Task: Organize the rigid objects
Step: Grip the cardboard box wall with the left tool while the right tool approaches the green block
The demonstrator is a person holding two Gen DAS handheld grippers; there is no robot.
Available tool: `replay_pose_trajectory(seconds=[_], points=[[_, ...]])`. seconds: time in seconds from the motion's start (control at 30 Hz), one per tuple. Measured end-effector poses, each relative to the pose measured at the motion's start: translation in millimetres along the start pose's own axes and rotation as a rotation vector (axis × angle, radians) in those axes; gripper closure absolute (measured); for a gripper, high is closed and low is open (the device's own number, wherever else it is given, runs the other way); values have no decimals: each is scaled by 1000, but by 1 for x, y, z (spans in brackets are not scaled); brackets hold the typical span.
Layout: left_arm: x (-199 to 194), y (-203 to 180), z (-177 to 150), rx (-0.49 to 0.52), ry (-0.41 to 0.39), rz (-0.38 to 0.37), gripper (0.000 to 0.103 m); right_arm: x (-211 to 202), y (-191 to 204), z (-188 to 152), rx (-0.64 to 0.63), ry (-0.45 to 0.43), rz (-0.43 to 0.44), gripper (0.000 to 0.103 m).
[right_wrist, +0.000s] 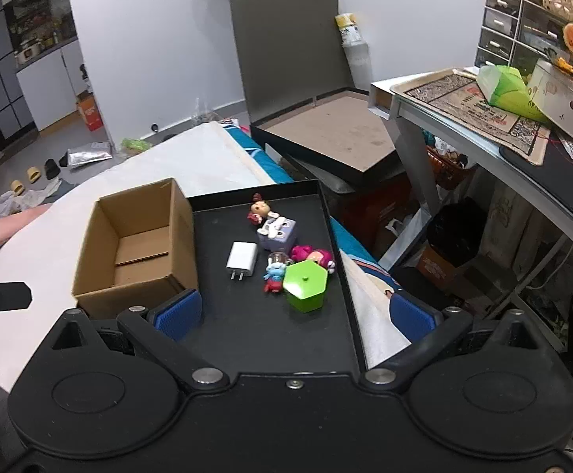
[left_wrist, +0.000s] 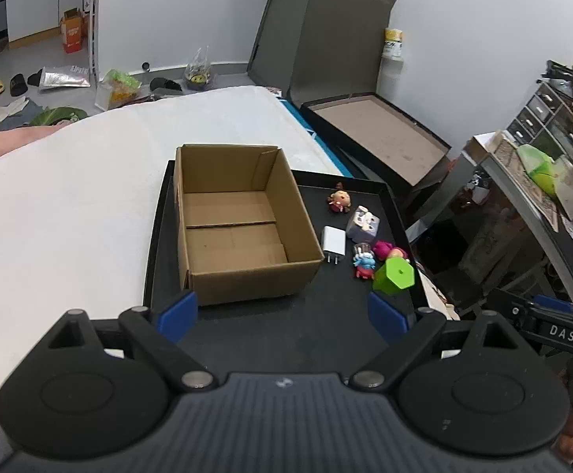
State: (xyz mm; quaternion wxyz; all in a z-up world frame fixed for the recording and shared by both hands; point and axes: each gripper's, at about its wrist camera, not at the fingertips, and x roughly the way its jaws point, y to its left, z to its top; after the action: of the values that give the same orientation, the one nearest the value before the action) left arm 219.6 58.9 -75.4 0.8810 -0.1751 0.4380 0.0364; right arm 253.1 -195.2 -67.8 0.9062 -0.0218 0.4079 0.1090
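Fingers of the left gripper stand wide and empty; the right gripper likewise. Ahead of both, a black tray on a bed holds one open, empty box. Beside it lie one white charger, one green hexagonal pot, one lilac cube and three figurines. Only the right view shows a cluttered desk.
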Motion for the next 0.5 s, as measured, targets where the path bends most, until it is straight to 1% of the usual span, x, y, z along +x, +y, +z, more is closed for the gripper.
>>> replay_pose_trajectory(seconds=[0.23, 0.37, 0.5], points=[[22, 4, 18, -12, 21, 15, 11, 24, -14, 12, 34, 31, -17, 2], [35, 13, 25, -66, 39, 9, 11, 34, -21, 16, 56, 49, -9, 3], [49, 22, 29, -97, 68, 25, 13, 47, -27, 18, 80, 85, -2, 6]])
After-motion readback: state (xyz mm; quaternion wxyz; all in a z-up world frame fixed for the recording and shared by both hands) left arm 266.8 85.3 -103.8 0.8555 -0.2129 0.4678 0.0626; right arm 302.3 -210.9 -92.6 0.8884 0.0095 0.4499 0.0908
